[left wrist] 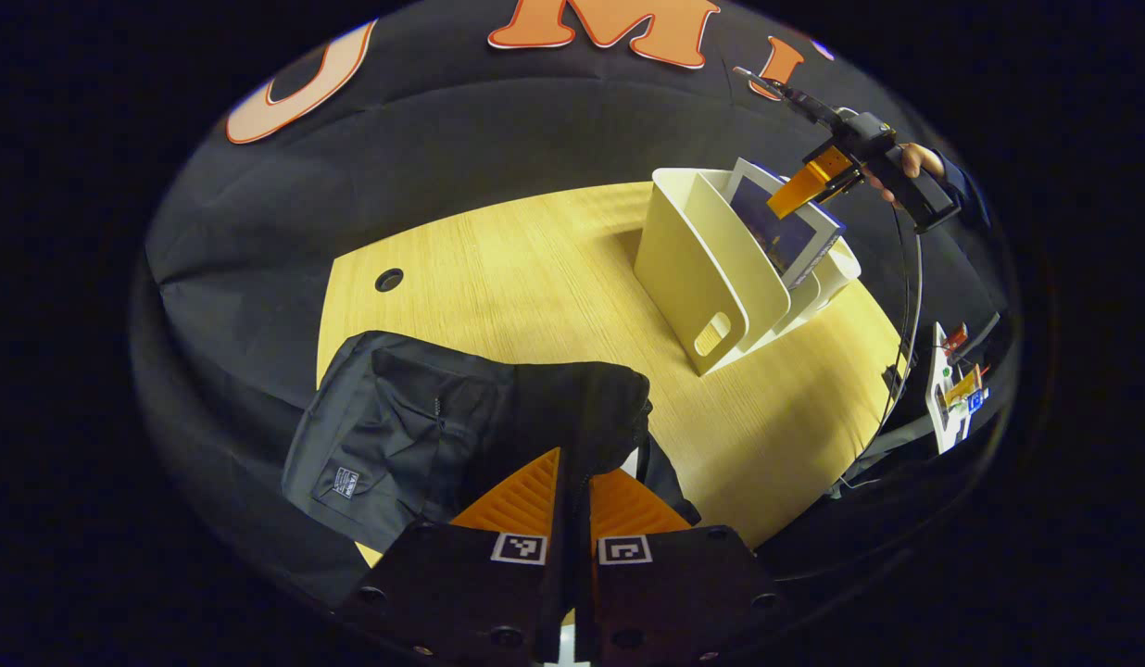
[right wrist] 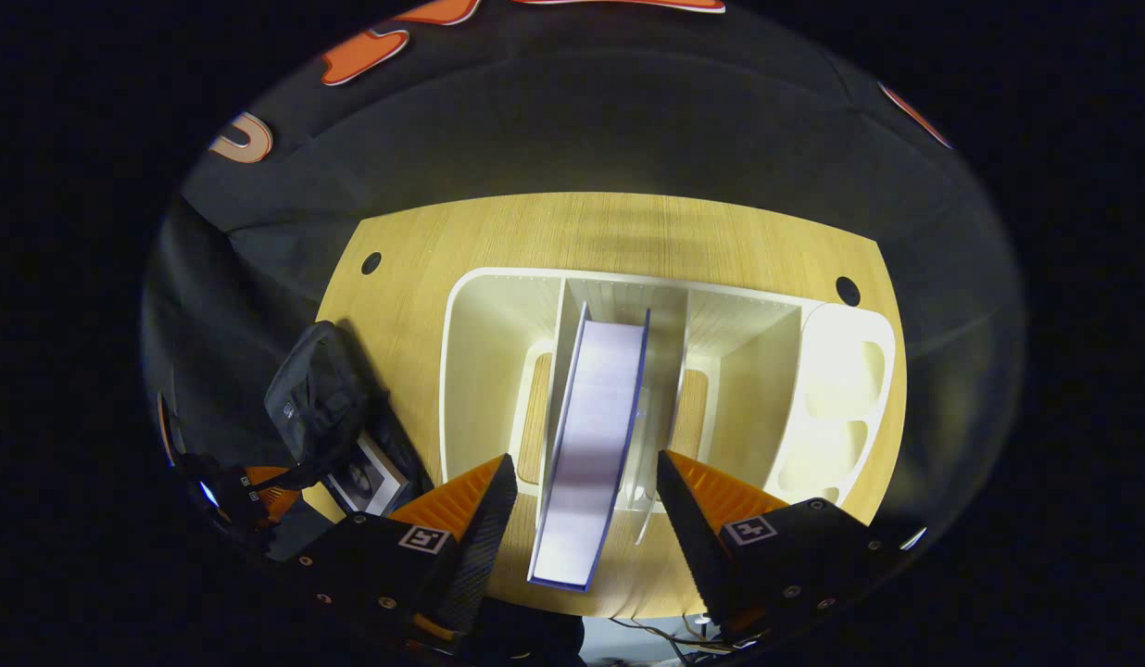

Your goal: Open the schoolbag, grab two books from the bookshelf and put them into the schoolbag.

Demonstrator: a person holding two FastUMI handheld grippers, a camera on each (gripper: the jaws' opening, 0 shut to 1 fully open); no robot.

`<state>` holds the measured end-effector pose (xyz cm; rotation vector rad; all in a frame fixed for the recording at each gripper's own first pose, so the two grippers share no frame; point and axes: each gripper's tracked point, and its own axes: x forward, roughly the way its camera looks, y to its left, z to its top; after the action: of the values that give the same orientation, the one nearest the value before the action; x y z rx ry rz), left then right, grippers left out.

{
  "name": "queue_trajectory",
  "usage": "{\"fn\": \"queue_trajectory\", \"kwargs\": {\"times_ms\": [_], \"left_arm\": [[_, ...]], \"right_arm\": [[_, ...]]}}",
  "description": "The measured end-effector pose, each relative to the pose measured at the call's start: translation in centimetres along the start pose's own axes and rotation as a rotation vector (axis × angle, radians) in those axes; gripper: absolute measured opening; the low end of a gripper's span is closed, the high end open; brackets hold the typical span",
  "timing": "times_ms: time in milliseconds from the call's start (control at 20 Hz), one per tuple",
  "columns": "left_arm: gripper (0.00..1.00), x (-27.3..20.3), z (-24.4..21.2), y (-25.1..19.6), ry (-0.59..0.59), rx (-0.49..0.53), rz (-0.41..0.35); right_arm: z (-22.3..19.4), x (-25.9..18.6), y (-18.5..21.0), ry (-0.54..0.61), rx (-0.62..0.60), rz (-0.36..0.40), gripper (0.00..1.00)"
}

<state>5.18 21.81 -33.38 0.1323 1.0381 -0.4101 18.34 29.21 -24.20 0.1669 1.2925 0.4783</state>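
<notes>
We see the black schoolbag [left wrist: 415, 426] lower left of centre in the left gripper view, lying on the wooden table [left wrist: 535, 269], crumpled fabric with a small sewn patch, its top edge pinched by the left gripper [left wrist: 572, 491], whose fingers are nearly closed on the cloth. In the right gripper view the schoolbag [right wrist: 318, 398] sits at the left edge with a book [right wrist: 367, 477] showing in its opening. The cream bookshelf [right wrist: 841, 371] fills the middle of that view, dividers upright, and a blue-covered book [right wrist: 591, 435] stands in a centre slot, pages facing us. The right gripper [right wrist: 586, 519] hangs wide apart on either side of this book, not touching it. In the left gripper view the bookshelf [left wrist: 693, 259] stands upper right, with the right gripper [left wrist: 813, 181] above it. Black cloth wall [left wrist: 443, 139] behind the table
</notes>
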Motion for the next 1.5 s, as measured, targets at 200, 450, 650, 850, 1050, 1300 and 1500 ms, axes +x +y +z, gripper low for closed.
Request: {"fn": "queue_trajectory", "kwargs": {"times_ms": [200, 450, 650, 850, 1050, 1300, 1500], "left_arm": [[0.06, -0.1, -0.1, 0.1, 0.011, -0.016, 0.019], [0.06, -0.4, 0.1, 0.1, 0.012, -0.002, 0.015], [0.07, -0.5, -0.3, 0.3, 0.008, 0.046, -0.034], [0.06, -0.9, -0.4, 0.9, -0.002, 0.095, -0.069], [0.06, -1.0, -0.5, 1.0, -0.006, 0.139, -0.094], [0.06, -1.2, -0.7, 0.9, -0.008, 0.174, -0.122], [0.06, -1.2, -0.8, 0.9, -0.01, 0.202, -0.134]], "right_arm": [[-0.3, 1.4, -0.5, 0.034, -0.011, -0.033, 0.55], [-1.3, 0.7, -1.5, 0.033, 0.054, -0.116, 0.31], [-3.6, -1.1, -1.0, 0.002, 0.098, -0.165, 0.37], [-6.8, -3.2, 0.3, -0.015, 0.153, -0.172, 0.37], [-9.8, -5.2, 0.7, -0.043, 0.207, -0.178, 0.36], [-14.0, -7.0, 1.9, -0.086, 0.284, -0.134, 0.36], [-18.1, -7.5, 2.5, -0.1, 0.378, -0.074, 0.35]]}}
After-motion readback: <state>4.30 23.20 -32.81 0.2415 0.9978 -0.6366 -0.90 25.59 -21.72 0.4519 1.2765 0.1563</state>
